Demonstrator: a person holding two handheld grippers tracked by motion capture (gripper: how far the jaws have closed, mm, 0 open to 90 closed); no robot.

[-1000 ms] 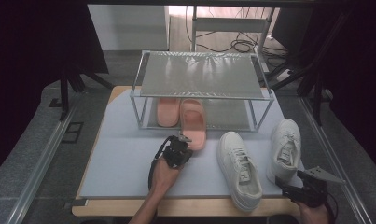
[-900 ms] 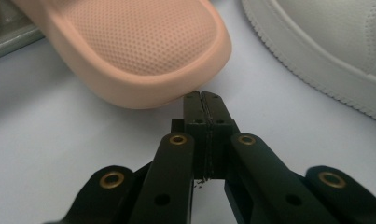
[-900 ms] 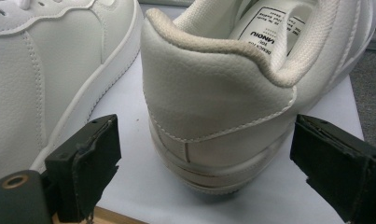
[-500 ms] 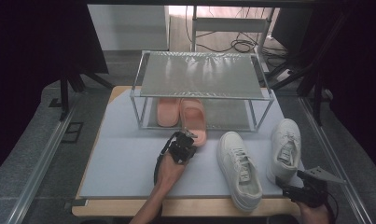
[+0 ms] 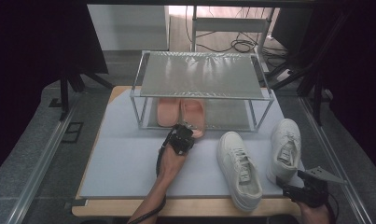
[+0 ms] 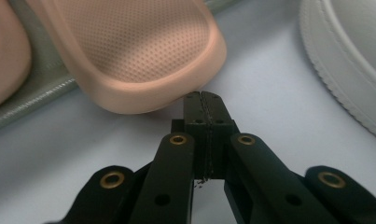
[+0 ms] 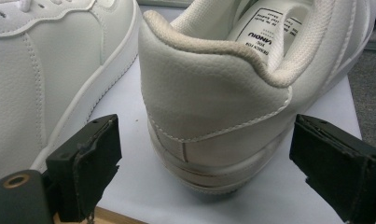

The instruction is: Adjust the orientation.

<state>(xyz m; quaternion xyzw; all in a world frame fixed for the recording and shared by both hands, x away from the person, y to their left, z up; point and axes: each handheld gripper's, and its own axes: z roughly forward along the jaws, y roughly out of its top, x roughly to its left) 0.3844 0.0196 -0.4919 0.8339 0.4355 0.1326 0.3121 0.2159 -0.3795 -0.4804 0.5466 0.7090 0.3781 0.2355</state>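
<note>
Two pink slippers lie on the lower shelf of a metal rack (image 5: 202, 77). The right slipper (image 5: 193, 114) (image 6: 143, 60) sticks out over the shelf's front edge; the left slipper (image 5: 166, 111) (image 6: 3, 51) lies beside it. My left gripper (image 5: 190, 129) (image 6: 204, 95) is shut and empty, its tips against the right slipper's heel rim. Two white sneakers stand on the mat, one in the middle (image 5: 239, 168) (image 7: 50, 70), one at the right (image 5: 286, 148) (image 7: 213, 102). My right gripper (image 5: 289, 186) (image 7: 212, 161) is open, one jaw on each side of the right sneaker's heel, not touching it.
The rack's top shelf (image 5: 202, 74) is a bare mesh plate. The light mat (image 5: 125, 158) lies on a wooden board whose front edge (image 5: 185, 207) runs near me. Cables and dark stands are behind the table.
My left gripper has moved away from me toward the rack, tips on the right slipper's heel, and that slipper has slid a little deeper onto the shelf. The right gripper has stayed put.
</note>
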